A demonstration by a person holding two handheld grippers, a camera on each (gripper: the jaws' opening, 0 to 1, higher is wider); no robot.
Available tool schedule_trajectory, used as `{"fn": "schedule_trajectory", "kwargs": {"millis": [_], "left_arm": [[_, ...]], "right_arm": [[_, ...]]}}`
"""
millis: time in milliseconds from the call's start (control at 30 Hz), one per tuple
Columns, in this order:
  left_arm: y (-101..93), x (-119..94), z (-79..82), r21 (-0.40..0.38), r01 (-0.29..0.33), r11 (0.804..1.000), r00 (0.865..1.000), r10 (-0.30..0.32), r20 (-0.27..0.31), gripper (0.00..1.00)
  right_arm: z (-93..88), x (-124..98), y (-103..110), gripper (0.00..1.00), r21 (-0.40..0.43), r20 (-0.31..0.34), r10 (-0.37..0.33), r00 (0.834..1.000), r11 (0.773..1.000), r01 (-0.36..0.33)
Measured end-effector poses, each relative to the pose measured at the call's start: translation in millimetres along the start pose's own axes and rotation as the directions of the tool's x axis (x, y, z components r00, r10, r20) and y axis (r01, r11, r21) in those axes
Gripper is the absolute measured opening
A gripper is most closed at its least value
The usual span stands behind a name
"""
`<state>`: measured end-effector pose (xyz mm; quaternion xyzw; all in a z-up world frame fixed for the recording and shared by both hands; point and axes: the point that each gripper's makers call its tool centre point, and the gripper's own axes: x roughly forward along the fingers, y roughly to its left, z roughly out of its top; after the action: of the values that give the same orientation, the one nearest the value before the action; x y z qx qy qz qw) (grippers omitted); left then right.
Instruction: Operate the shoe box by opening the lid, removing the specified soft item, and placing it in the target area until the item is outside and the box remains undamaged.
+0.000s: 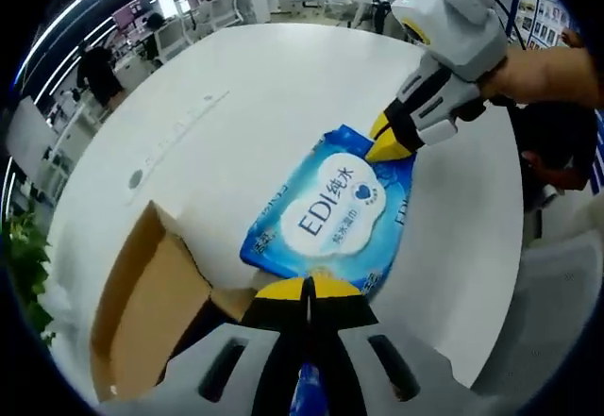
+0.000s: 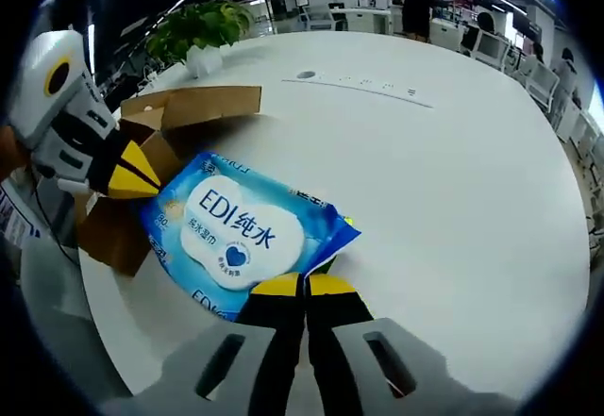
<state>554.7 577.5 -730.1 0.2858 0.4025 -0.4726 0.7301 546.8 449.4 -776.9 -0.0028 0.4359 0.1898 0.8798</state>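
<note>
- In the left gripper view, my left gripper (image 1: 307,289) rises from 6 o'clock with its yellow-tipped jaws pressed together on the near edge of the blue wipes pack (image 1: 330,210).
- The right gripper (image 1: 389,141) enters that view from 1 o'clock, its yellow tips pinching the pack's far corner.
- The pack spans between the two grippers, above the white table (image 1: 245,95), label side up; I cannot tell whether it touches the surface.
- The brown shoe box (image 1: 151,307) stands open at 8 o'clock of that view, just beside the pack, flap raised.
- In the right gripper view, the right gripper (image 2: 304,287) is closed on the pack (image 2: 241,232) from 6 o'clock.
- The left gripper (image 2: 127,175) grips the pack's opposite end at 9 o'clock, with the box (image 2: 184,114) behind at 10 o'clock.
- A potted plant (image 2: 198,29) stands at the table's far edge, 11 o'clock.
</note>
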Motion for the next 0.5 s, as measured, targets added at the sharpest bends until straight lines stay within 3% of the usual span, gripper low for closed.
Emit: {"fn": "schedule_trajectory", "kwargs": {"millis": [233, 333, 500], "left_arm": [[5.0, -14.2, 4.6, -0.047, 0.015, 0.999, 0.999, -0.013, 0.052, 0.08], [3.6, -18.5, 2.5, -0.083, 0.045, 0.995, 0.997, -0.040, 0.060, 0.16], [8.3, -26.1, -0.9, -0.082, 0.034, 0.996, 0.997, -0.028, 0.077, 0.18]], "right_arm": [[2.6, -3.1, -0.2, 0.00, 0.011, 0.012, 0.002, 1.000, 1.000, -0.002], [5.1, -6.3, 0.9, 0.03, 0.000, 0.027, 0.001, 1.000, 1.000, -0.001], [7.4, -10.1, -0.8, 0.07, -0.001, 0.040, -0.007, 0.999, 1.000, 0.007]]}}
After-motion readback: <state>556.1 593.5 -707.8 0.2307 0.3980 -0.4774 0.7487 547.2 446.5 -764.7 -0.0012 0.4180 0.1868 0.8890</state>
